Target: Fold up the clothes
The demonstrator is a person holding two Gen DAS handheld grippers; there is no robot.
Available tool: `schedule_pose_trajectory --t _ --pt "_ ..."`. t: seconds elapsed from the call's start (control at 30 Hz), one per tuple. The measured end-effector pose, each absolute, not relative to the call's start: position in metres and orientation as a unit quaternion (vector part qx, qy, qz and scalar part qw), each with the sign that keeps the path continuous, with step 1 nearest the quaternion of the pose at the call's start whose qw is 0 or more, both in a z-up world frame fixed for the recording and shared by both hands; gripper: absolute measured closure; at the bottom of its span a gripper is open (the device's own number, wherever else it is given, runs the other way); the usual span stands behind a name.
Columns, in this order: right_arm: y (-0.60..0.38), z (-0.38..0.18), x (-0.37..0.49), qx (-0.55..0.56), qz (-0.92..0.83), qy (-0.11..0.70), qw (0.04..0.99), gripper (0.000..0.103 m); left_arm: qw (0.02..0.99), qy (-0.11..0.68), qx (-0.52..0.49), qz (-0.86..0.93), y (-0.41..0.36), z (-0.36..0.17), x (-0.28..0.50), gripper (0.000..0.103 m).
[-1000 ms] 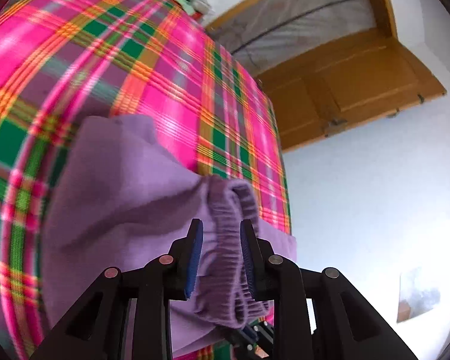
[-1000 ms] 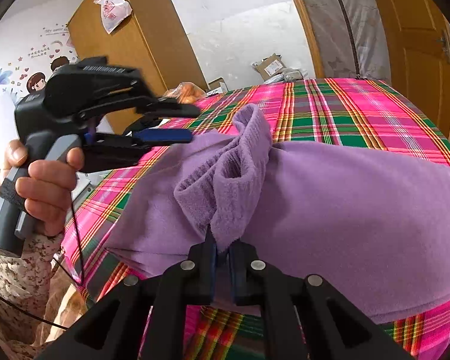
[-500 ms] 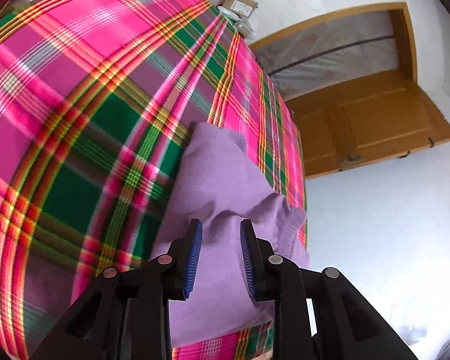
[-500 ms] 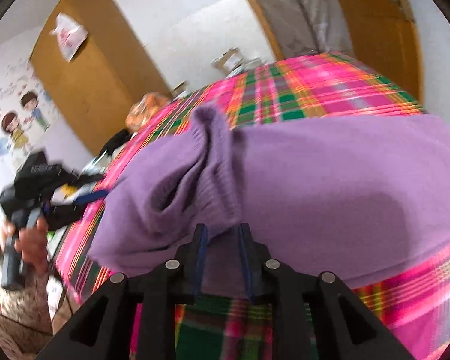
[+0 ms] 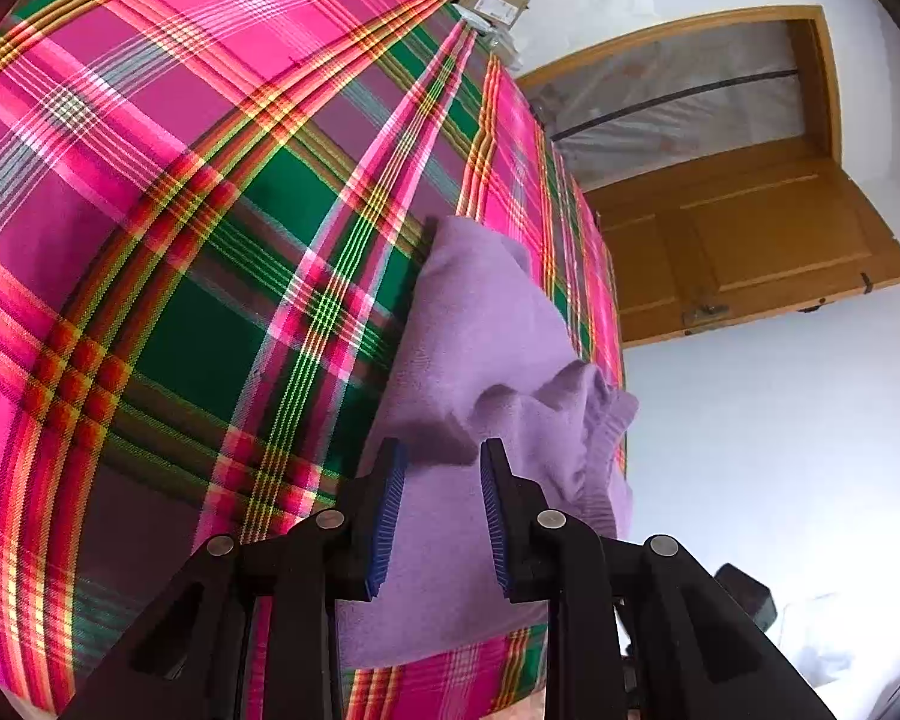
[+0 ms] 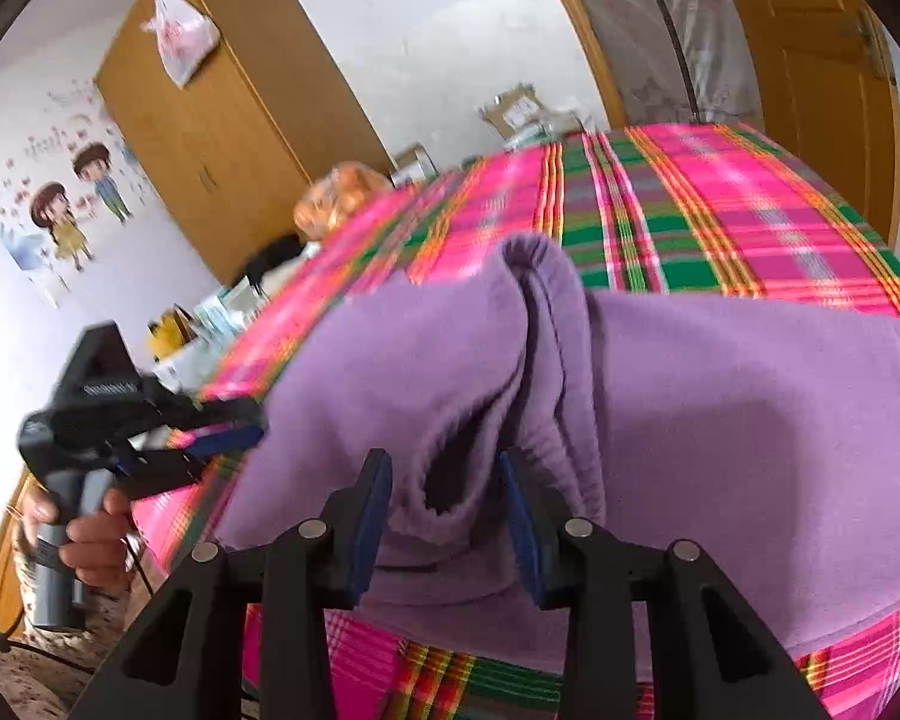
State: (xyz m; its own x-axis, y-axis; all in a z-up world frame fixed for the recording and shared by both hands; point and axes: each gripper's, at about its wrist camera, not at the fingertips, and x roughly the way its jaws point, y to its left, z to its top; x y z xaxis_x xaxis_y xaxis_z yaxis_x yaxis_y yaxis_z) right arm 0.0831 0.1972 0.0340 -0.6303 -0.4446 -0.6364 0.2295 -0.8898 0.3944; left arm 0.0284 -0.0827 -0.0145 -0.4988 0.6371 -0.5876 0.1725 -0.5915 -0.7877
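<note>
Clearly the purple sweater is soft, light and floppy; it lies bunched in the lower middle of the frame on the plaid bed. Both hand-held grippers, left and right, gape empty; its ribbed hem looks the best hold.

White walls, wooden wardrobe, door

A pink-and-green plaid bedspread covers the bed beside a wooden wardrobe topped with a plastic bag; cartoon wall stickers, cardboard boxes and an open wooden door fill the room.
</note>
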Motion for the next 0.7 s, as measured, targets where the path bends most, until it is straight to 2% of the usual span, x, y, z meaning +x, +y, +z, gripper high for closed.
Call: schedule_pose_trajectory --t 0.03,0.1,0.13,0.33,0.57,0.63,0.7 --pt "0.196 0.033 0.083 0.388 -0.892 -0.139 0.186 0.066 0.154 -0.423 -0.478 0.754 -0.083 -0.015 0.028 0.077" --pt "0.194 0.034 0.083 0.385 -0.895 -0.13 0.184 0.088 0.155 -0.42 -0.481 0.754 -0.081 -0.016 0.027 0.077" --pt "0.194 0.037 0.083 0.381 -0.897 -0.125 0.184 0.092 0.156 -0.418 -0.483 0.753 -0.081 -0.016 0.027 0.077" --pt "0.216 0.058 0.088 0.357 -0.908 -0.148 0.16 0.092 0.158 -0.414 -0.49 0.75 -0.079 -0.021 0.023 0.077" --pt "0.229 0.024 0.083 0.417 -0.882 -0.163 0.143 0.088 0.148 -0.417 -0.502 0.743 -0.084 -0.032 0.021 0.077" --pt "0.232 0.029 0.084 0.413 -0.886 -0.156 0.144 0.083 0.148 -0.418 -0.503 0.742 -0.085 -0.034 0.021 0.077" --pt "0.239 0.034 0.085 0.4 -0.893 -0.155 0.135 0.074 0.148 -0.418 -0.502 0.742 -0.084 -0.033 0.021 0.077"
